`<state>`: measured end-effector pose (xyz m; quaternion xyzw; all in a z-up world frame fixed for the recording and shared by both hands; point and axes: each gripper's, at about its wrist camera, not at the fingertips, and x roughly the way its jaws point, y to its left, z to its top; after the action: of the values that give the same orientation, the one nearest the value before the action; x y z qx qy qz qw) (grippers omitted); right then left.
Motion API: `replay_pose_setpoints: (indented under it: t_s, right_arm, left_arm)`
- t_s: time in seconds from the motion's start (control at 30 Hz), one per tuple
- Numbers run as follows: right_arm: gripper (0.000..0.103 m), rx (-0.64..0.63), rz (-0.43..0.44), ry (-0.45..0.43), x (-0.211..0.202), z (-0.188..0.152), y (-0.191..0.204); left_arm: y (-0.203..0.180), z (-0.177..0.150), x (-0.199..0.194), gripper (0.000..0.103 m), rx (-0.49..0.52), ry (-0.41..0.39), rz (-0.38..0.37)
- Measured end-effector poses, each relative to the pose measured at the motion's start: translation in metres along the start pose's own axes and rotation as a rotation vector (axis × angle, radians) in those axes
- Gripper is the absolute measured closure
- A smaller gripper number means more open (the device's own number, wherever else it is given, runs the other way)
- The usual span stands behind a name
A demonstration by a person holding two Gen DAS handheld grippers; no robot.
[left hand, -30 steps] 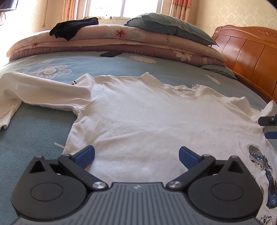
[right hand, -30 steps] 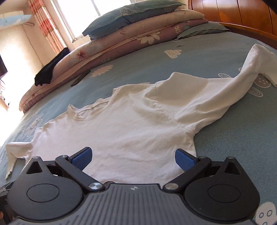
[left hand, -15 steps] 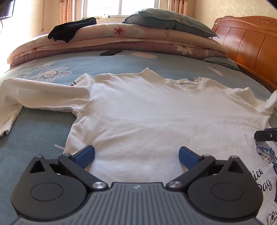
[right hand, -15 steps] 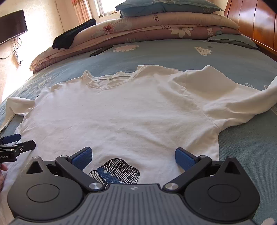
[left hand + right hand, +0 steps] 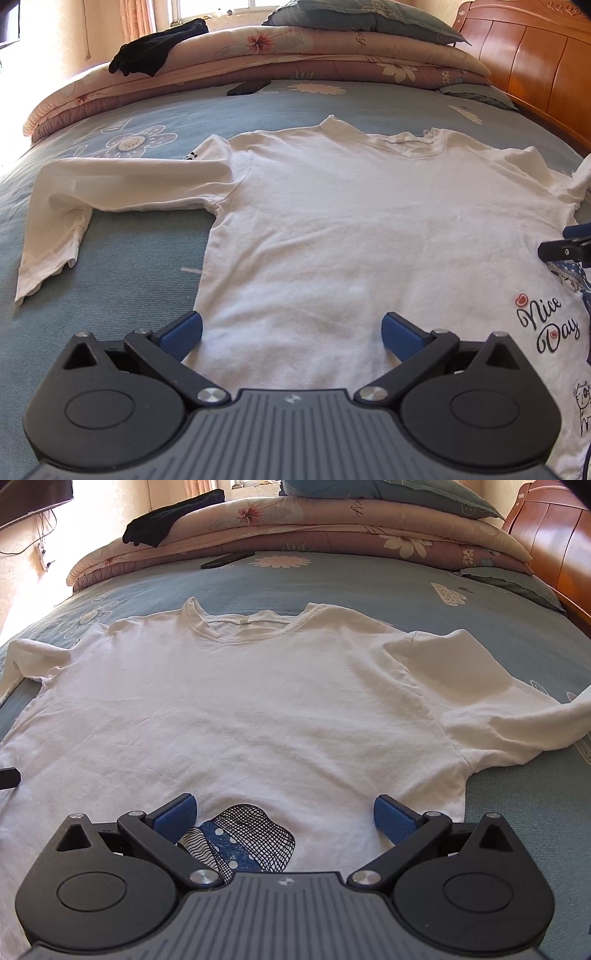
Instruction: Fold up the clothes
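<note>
Lying flat on the bed (image 5: 280, 107), one white long-sleeved shirt (image 5: 351, 240) spreads both sleeves outward. Two grippers hover over its hem: left hand-held gripper (image 5: 291, 332) and right hand-held gripper (image 5: 284, 814), both spread wide, holding nothing.

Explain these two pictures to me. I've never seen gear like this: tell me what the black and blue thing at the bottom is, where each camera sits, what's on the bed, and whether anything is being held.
No robot here: a person carries a hand-held claw in each hand, each with a wide-angle camera looking out along its two blue-padded fingers. One picture looks over the left claw, the other over the right claw. Both are open and hold nothing.

On the blue bedsheet lies a white long-sleeved shirt, spread flat, collar away from the cameras, with a printed picture and "Nice Day" near its hem. Its sleeves lie out to the sides.

Behind it are folded quilts with a dark garment on top, and a dark phone-like thing on the sheet.
</note>
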<state>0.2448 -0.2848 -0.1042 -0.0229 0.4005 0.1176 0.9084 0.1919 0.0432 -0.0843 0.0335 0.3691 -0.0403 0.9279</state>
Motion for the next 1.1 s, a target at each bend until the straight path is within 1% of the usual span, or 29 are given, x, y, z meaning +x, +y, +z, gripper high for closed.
replay_pose_setpoints:
  t_s: [0.07,0.13,0.17,0.23,0.3,0.37,0.53,0.63,0.7,0.8,0.87,1.0,1.07,1.1]
  right_arm:
    - [0.000,-0.001,-0.005,-0.004,0.000,-0.001,0.001]
    - [0.000,-0.005,-0.009,-0.012,0.000,-0.002,0.001]
    - [0.000,-0.008,-0.011,-0.017,0.000,-0.003,0.002]
    - [0.000,-0.009,-0.012,-0.022,0.000,-0.004,0.002]
    - [0.000,-0.011,-0.011,-0.024,-0.001,-0.004,0.002]
    - [0.000,-0.013,-0.007,-0.024,-0.001,-0.005,0.001]
    - [0.000,-0.023,-0.010,-0.023,-0.001,-0.005,0.002]
    - [0.000,-0.026,-0.010,-0.026,-0.001,-0.005,0.001]
    - [0.000,-0.027,-0.013,-0.032,-0.001,-0.006,0.002]
    - [0.000,-0.031,-0.013,-0.047,-0.001,-0.008,0.002]
    - [0.000,-0.030,-0.010,-0.050,-0.002,-0.008,0.001]
    - [0.000,-0.032,-0.006,-0.049,-0.001,-0.008,0.000]
    - [0.000,-0.029,-0.011,-0.050,-0.002,-0.009,0.004]
    - [0.000,-0.029,-0.011,-0.050,-0.002,-0.009,0.005]
  left_arm:
    - [-0.001,0.006,-0.018,0.001,-0.008,-0.033,-0.059]
    - [-0.005,0.008,-0.029,0.001,-0.032,-0.044,-0.152]
    - [-0.007,0.007,-0.031,0.001,-0.040,-0.040,-0.185]
    - [-0.014,0.001,-0.025,0.001,-0.044,-0.004,-0.211]
    - [-0.018,-0.008,-0.016,0.001,-0.046,0.043,-0.190]
    - [-0.018,-0.018,-0.010,0.001,-0.073,0.080,-0.168]
    - [-0.001,-0.030,-0.019,0.001,-0.140,0.089,-0.128]
    - [0.014,-0.033,-0.025,0.001,-0.162,0.113,-0.082]
    - [0.026,-0.031,-0.031,0.001,-0.206,0.125,-0.053]
    - [0.033,-0.024,-0.043,0.001,-0.273,0.105,-0.131]
    - [0.027,-0.022,-0.047,0.001,-0.287,0.105,-0.211]
    - [0.000,-0.030,-0.044,0.001,-0.284,0.159,-0.335]
    - [-0.009,-0.036,-0.042,0.001,-0.280,0.173,-0.356]
    - [-0.011,-0.039,-0.042,0.001,-0.277,0.179,-0.350]
